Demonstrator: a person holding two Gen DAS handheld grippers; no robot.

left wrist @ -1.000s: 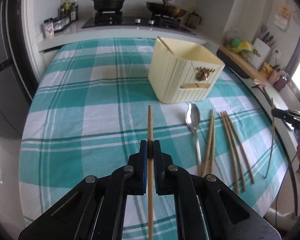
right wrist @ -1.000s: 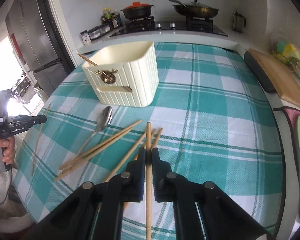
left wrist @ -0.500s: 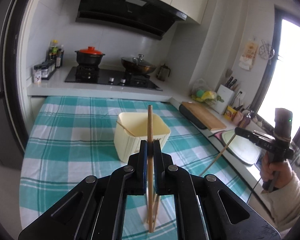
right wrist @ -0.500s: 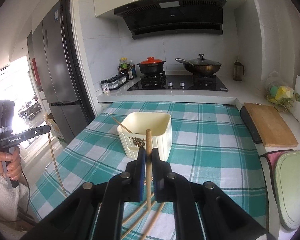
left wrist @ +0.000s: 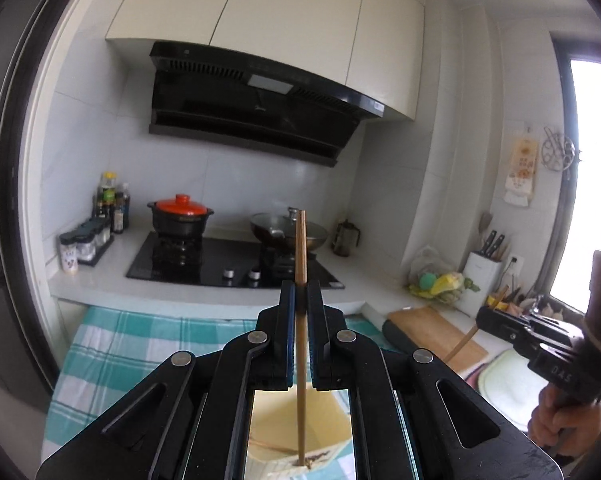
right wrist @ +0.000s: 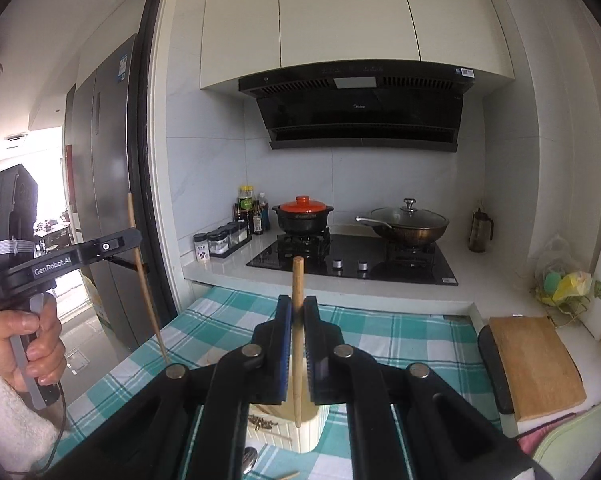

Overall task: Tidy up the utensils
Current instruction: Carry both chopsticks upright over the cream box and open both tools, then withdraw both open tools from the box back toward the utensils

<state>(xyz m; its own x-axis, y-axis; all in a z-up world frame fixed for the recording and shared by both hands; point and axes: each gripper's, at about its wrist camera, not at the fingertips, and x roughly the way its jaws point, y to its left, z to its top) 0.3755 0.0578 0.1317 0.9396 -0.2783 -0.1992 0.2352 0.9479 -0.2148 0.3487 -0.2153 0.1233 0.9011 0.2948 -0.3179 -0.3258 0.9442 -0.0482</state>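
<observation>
Midway, both grippers' fingers pinch upright chopsticks, the left gripper [left wrist: 300, 292] one chopstick [left wrist: 300, 248] and the right gripper [right wrist: 297, 308] another chopstick [right wrist: 298, 280], above the cream holder [right wrist: 308, 436], with a spoon [right wrist: 249, 462] left on the table [right wrist: 412, 336].

White tiled wall [right wrist: 204, 168] backing black glass hob [right wrist: 356, 258]. Black angled range hood [right wrist: 360, 104] hanging under cream flat-front wall cabinets [right wrist: 340, 12]. Grey tall steel fridge [right wrist: 100, 184] standing beside dark door frame [right wrist: 148, 140]. Daylight glaring through bright window [left wrist: 592, 176]. Teal-and-white checked cloth [right wrist: 400, 332] covering bench.
</observation>
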